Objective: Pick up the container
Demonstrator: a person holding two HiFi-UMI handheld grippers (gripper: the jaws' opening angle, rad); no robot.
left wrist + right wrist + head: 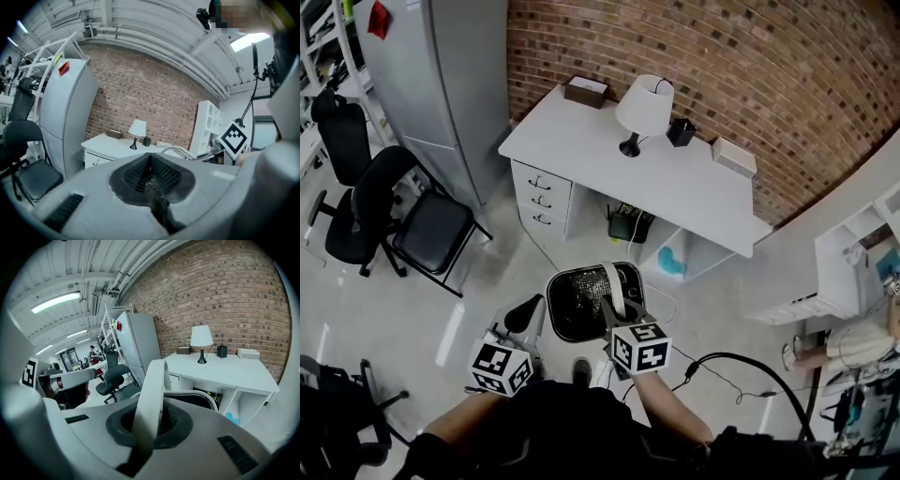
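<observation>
The black mesh container with a white rim point(581, 302) seems clear of the floor, close before the person. The right hand-held gripper point(146, 427) is clamped on its white handle point(154, 380), the left hand-held gripper point(152, 192) pinched on its mesh wall. Raise both evenly, since the thin mesh grip could slip.

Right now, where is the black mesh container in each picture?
Head view: container, low centre, over the floor.
Left gripper view: its mesh, low centre, pinched between the jaws.
Right gripper view: its white handle, centre, between the jaws.
Shared landmark: the lamp on the white desk.
</observation>
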